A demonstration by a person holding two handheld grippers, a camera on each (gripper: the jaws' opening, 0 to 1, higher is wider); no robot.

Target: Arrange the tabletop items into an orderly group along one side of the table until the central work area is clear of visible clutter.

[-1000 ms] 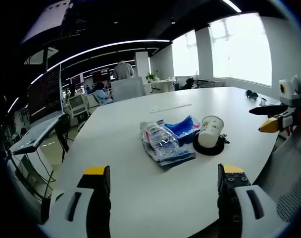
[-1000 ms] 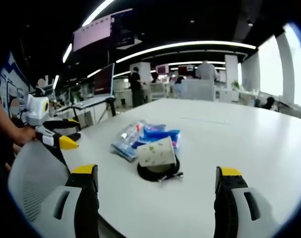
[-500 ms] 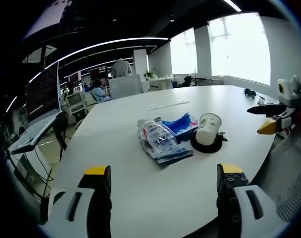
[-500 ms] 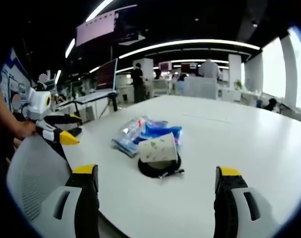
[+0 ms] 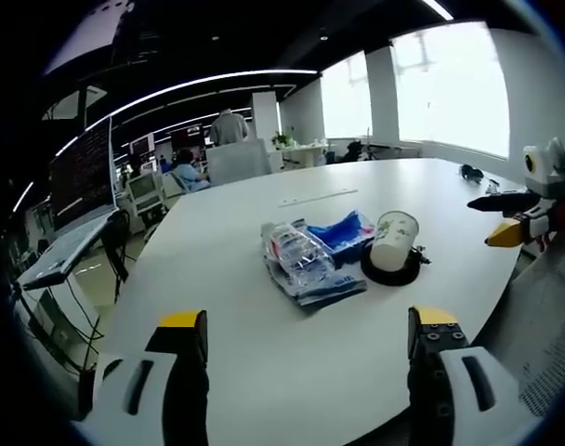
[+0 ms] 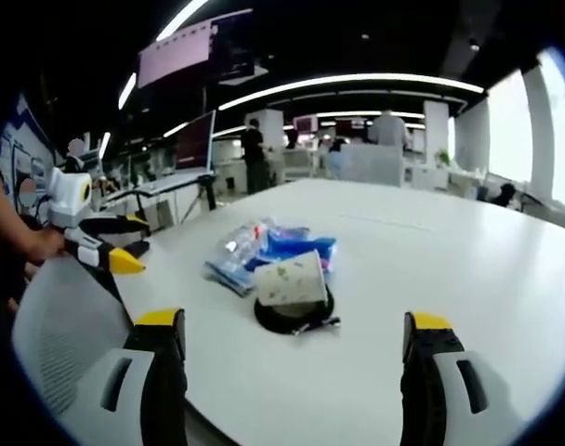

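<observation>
Little changed since earlier frames. Left gripper point(image 5: 306, 346) and right gripper point(image 6: 287, 346) both wide, empty. Paper cup point(image 5: 393, 241) on black disc point(image 5: 390, 269) touching plastic bags point(image 5: 306, 262), mid-tabletop point(image 5: 264, 362); open room all round.

no legible text, cup point(image 6: 289, 279) print, wrapper point(image 5: 306, 263) labels and wall screens point(image 6: 197, 141) too blurred

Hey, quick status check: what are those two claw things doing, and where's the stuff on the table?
Left gripper open, empty. Right gripper open, empty. Paper cup on black disc, plastic bags beside it, mid-table, untouched. Path clear.
</observation>
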